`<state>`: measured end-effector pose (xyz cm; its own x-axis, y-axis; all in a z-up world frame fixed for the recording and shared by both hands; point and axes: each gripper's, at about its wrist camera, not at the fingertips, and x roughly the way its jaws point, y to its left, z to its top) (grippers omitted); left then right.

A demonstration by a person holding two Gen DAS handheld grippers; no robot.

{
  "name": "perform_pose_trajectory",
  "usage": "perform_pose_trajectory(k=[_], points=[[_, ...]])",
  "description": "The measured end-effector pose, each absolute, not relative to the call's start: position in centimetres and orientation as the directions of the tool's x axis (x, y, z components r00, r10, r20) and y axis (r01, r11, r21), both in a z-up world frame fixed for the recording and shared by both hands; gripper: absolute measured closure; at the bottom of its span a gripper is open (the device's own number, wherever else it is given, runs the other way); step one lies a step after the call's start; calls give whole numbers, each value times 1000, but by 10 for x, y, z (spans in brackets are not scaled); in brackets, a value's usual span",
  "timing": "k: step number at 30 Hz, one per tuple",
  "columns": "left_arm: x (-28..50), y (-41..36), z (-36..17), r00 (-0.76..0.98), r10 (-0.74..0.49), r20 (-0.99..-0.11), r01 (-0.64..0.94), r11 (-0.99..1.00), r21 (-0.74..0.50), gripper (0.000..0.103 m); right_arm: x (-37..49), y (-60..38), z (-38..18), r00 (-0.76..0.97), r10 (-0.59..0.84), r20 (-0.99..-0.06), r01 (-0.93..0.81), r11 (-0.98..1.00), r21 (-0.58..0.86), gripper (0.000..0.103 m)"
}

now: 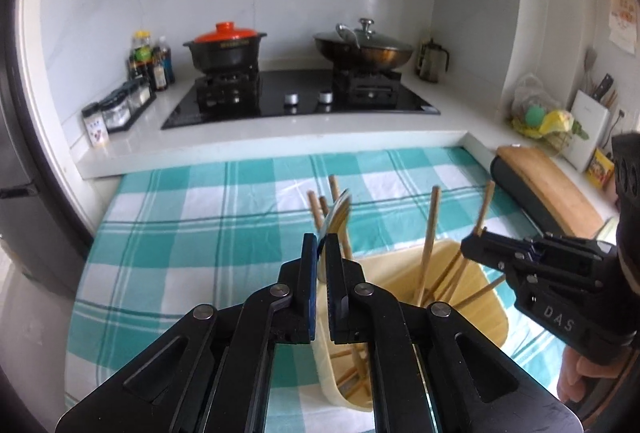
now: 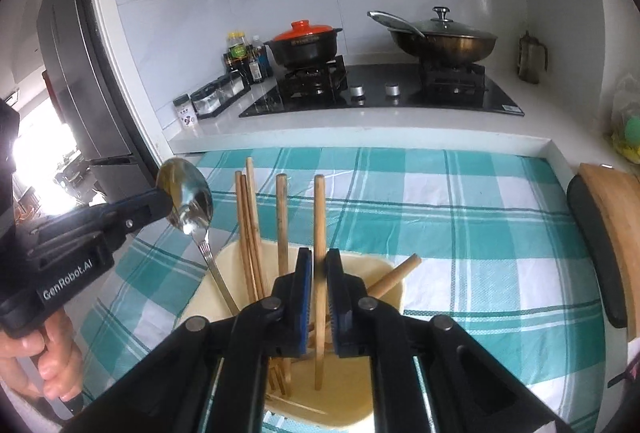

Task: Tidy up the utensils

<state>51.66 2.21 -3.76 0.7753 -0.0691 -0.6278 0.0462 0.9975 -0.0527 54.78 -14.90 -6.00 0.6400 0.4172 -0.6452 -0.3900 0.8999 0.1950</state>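
A cream utensil holder (image 1: 472, 297) (image 2: 384, 273) stands on the checked cloth with several wooden chopsticks (image 1: 430, 233) (image 2: 250, 233) upright in it. My left gripper (image 1: 321, 245) is shut on the bowl of a metal spoon (image 1: 338, 213) (image 2: 188, 197), whose handle points down into the holder. It also shows in the right wrist view (image 2: 160, 201). My right gripper (image 2: 319, 265) is shut on one wooden chopstick (image 2: 319, 217) standing in the holder. It also shows in the left wrist view (image 1: 476, 239).
The teal and white checked cloth (image 1: 200, 225) (image 2: 480, 233) covers the counter. Behind it is a raised counter with a gas hob (image 1: 300, 97), a black pot with a red lid (image 1: 226, 47), a lidded wok (image 1: 362, 49) and condiment bottles (image 1: 148, 61). A wooden cutting board (image 1: 548, 185) (image 2: 612, 229) lies at the right.
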Motion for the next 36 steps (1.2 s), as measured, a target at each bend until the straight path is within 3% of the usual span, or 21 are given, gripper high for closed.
perform_pose_trajectory(k=[2, 3, 4, 8, 10, 11, 16, 19, 21, 25, 31, 36], points=[[509, 24, -33, 781, -77, -619, 52, 997, -58, 81, 541, -153, -52, 655, 426, -624, -382, 899, 213, 69], [502, 25, -30, 792, -80, -605, 55, 997, -60, 61, 534, -156, -46, 666, 436, -605, -384, 896, 222, 57], [494, 27, -24, 808, -77, -584, 55, 997, -56, 43, 525, -159, -38, 680, 435, -591, -384, 897, 218, 53], [443, 30, -1, 851, -80, -520, 64, 997, -49, 23, 480, -167, -6, 738, 402, -542, -378, 912, 161, 50], [414, 29, 7, 866, -83, -493, 65, 996, -53, 4, 453, -174, 7, 763, 391, -514, -368, 918, 150, 35], [397, 28, 10, 877, -80, -474, 60, 997, -58, 1, 435, -177, 12, 775, 387, -499, -366, 919, 144, 34], [321, 19, 9, 910, -41, -413, 2, 995, -95, 1, 355, -186, 19, 816, 347, -463, -339, 935, 104, 22], [291, 12, -1, 890, -66, -451, 22, 995, -102, 1, 313, -186, 9, 819, 305, -486, -313, 947, 68, 14], [278, 6, -8, 859, -82, -505, 36, 994, -101, 1, 291, -186, 3, 823, 272, -499, -287, 957, 47, 14], [255, 2, -9, 848, -52, -528, -2, 995, -101, 1, 257, -193, -1, 845, 241, -478, -245, 968, 54, 14], [232, -8, -3, 853, 51, -519, -69, 997, -16, 0, 232, -202, 3, 861, 238, -450, -229, 970, 76, 4], [217, -8, 3, 868, 76, -490, -86, 996, 2, 0, 220, -199, 7, 870, 233, -435, -227, 972, 66, 4]])
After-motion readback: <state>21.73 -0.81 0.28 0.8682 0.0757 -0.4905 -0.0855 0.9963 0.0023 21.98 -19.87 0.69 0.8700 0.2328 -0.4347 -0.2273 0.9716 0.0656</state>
